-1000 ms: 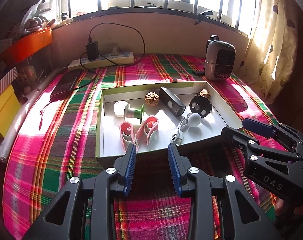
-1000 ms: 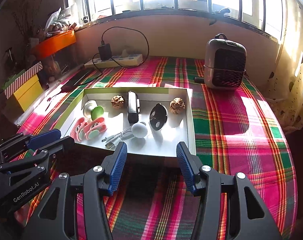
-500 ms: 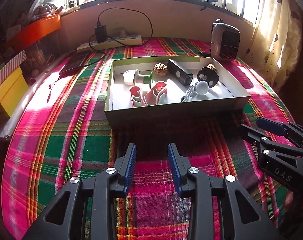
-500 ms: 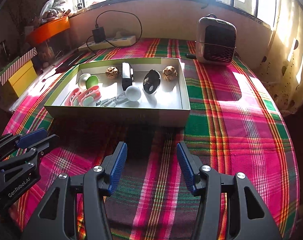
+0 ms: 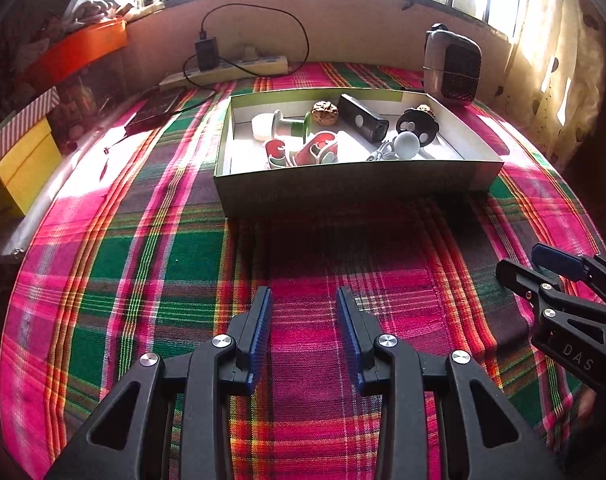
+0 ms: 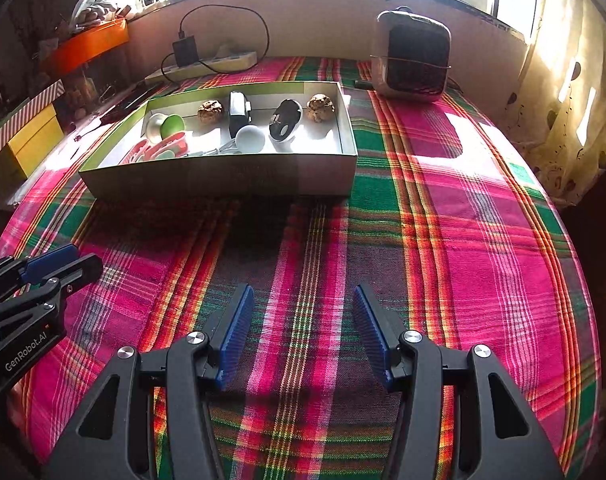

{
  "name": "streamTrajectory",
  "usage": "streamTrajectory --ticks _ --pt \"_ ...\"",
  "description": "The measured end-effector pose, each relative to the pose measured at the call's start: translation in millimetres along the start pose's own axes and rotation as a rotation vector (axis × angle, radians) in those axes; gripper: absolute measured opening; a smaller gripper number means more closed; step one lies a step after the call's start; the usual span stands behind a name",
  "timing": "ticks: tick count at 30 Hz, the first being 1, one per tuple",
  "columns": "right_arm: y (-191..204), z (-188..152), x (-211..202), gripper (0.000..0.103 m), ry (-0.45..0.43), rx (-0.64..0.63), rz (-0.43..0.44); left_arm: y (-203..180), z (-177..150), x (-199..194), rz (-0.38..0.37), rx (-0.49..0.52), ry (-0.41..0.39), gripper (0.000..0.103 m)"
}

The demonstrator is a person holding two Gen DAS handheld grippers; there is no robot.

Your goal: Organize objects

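Observation:
A shallow green-rimmed box (image 5: 355, 188) (image 6: 223, 180) sits on the plaid cloth beyond both grippers. Inside lie two walnut-like lumps (image 6: 211, 111) (image 6: 321, 107), a black rectangular device (image 5: 363, 122), a black oval piece (image 6: 287, 120), a white ball with a cable (image 5: 407, 145), pink clips (image 5: 319, 150) and a white-and-green spool (image 5: 279, 126). My left gripper (image 5: 303, 300) hovers over bare cloth short of the box, open and holding nothing. My right gripper (image 6: 303, 296) is beside it on the right, also open and holding nothing. Each shows at the edge of the other's view.
A small heater (image 6: 415, 60) stands behind the box at the right. A power strip with a charger (image 5: 231, 70) lies by the back wall, with a dark flat device (image 5: 155, 108) near it. A yellow box (image 5: 23, 168) and an orange tray (image 5: 79, 50) are off the left edge.
Both grippers have drawn back from the box's front wall and sunk toward the cloth, so the box now lies farther off. Jaw gaps are the same.

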State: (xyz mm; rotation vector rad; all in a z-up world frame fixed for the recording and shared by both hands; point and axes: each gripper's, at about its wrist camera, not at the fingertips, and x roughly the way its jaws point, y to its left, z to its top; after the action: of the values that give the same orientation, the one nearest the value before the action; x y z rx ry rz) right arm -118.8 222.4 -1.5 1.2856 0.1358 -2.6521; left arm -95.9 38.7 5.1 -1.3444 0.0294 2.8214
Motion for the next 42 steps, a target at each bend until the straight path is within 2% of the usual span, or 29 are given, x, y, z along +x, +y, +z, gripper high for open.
streamTrajectory --ticks 4,6,21,42 --pt "-1.4 -3.6 -3.5 0.054 -0.002 0.007 -0.004 -0.5 -2.0 -1.5 0.008 -0.015 -0.011 0.031" --pt "-2.5 -4.7 -3.9 0.061 0.001 0.009 -0.002 -0.2 -2.7 -2.1 0.009 -0.025 -0.012 0.032" --pt "-2.6 -7.4 -5.2 0.069 0.008 0.016 -0.025 -2.0 -4.4 -2.7 0.021 -0.022 -0.012 0.033" --pt "-3.8 -7.0 -4.8 0.071 0.008 0.019 -0.024 -2.8 -4.4 -2.6 0.021 -0.022 -0.012 0.033"
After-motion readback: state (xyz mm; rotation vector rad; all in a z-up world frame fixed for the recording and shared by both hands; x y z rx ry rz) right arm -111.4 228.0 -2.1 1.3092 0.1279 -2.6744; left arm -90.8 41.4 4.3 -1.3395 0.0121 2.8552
